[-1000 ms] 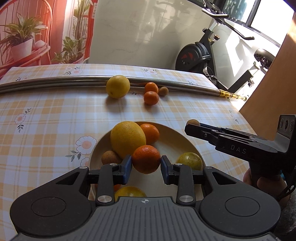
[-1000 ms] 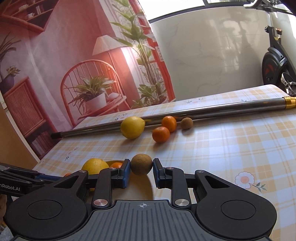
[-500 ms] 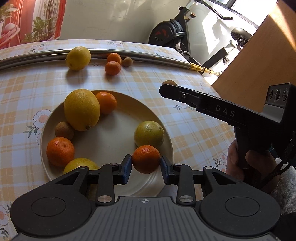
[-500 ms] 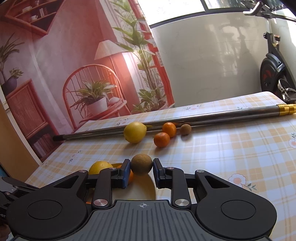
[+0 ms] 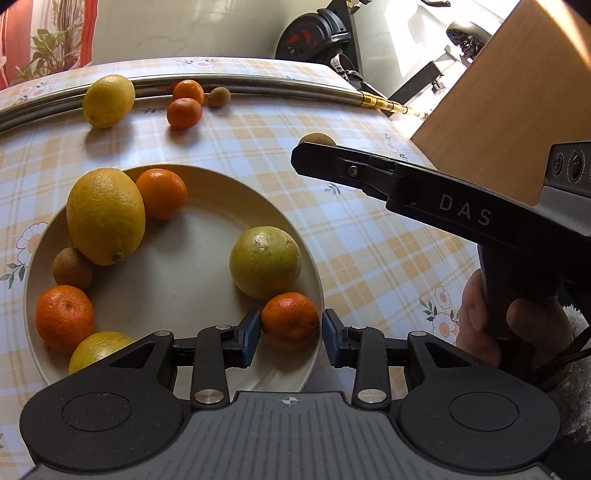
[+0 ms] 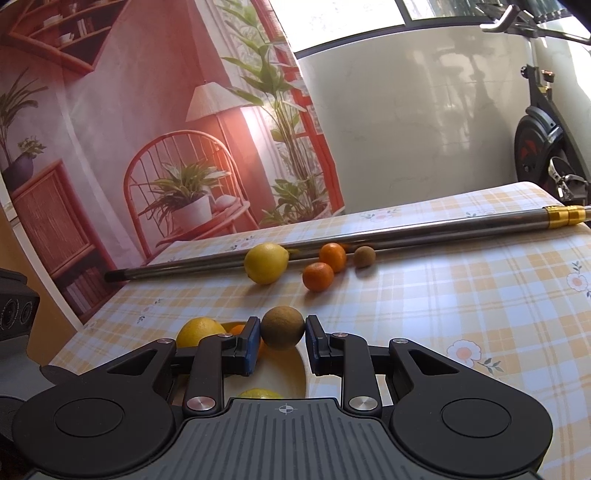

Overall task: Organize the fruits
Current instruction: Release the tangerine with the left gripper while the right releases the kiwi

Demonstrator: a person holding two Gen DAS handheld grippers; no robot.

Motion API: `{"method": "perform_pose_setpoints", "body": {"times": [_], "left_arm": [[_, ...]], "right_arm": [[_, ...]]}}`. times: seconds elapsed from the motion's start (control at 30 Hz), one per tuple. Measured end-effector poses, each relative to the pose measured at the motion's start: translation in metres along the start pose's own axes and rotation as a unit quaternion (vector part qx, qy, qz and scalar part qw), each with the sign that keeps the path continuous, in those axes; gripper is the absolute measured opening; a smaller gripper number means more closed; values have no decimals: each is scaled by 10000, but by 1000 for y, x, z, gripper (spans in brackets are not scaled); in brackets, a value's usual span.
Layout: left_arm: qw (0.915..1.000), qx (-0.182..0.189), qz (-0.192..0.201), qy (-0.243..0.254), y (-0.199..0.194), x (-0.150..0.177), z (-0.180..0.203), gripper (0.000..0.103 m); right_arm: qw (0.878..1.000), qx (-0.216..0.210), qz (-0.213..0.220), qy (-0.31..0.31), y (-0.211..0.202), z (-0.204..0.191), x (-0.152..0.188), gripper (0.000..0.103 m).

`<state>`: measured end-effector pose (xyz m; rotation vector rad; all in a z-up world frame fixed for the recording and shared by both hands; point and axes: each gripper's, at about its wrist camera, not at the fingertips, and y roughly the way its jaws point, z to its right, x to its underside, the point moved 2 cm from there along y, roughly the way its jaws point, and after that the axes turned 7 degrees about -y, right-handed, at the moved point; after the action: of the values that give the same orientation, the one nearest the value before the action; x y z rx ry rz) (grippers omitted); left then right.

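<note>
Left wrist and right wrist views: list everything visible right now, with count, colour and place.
plate: 1, beige, on the table
yellow citrus: 4; three on the plate, one by the pole
mandarins: 5, orange; three on the plate, two by the pole
brown fruit: 3; one on the plate, one by the pole, one in the right claw
pole: 1, silver with a gold end, across the far side of the table
tablecloth: 1, orange-blue check with flowers
exercise bike: 1, black, behind the table
left claw: black, blue pads; jaws have just been opening, a mandarin on the plate between them, pads clear of it
right claw: shut on a brown fruit
hand: 1, gripping the right claw's handle
</note>
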<state>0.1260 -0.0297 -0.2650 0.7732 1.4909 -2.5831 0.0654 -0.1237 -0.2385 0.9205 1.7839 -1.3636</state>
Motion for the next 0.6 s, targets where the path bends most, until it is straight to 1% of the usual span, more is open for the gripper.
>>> {"method": "perform_pose_setpoints", "body": {"times": [0.03, 0.13, 0.2, 0.27, 0.3, 0.33, 0.43, 0.5, 0.6], "left_arm": [[10000, -26, 14, 17, 1, 0, 1, 41], [9999, -75, 54, 115, 4, 1, 4, 43], [9999, -67, 67, 85, 3, 1, 3, 44], [9998, -79, 181, 4, -3, 1, -1, 47], [9996, -77, 259, -47, -7, 0, -3, 52], [9992, -61, 371, -136, -13, 0, -6, 55], [9971, -35, 660, -365, -29, -1, -16, 55], [9946, -137, 909, -476, -42, -4, -22, 55], [9884, -309, 1326, -671, -62, -8, -32, 55]], "right_arm": [[10000, -1, -6, 17, 0, 1, 1, 24], [10000, -2, -44, 57, 2, 3, 2, 24], [10000, 2, -68, 65, 3, 3, 3, 24], [9999, 1, -85, 62, 5, 3, 4, 24], [9999, 0, -94, 63, 5, 3, 4, 24], [9999, -2, -100, 64, 6, 3, 3, 24], [9999, -10, -114, 83, 7, 4, 3, 24], [9998, -36, -140, 100, 10, 4, 3, 24], [9997, -81, -214, 10, 17, 2, 1, 24]]}}
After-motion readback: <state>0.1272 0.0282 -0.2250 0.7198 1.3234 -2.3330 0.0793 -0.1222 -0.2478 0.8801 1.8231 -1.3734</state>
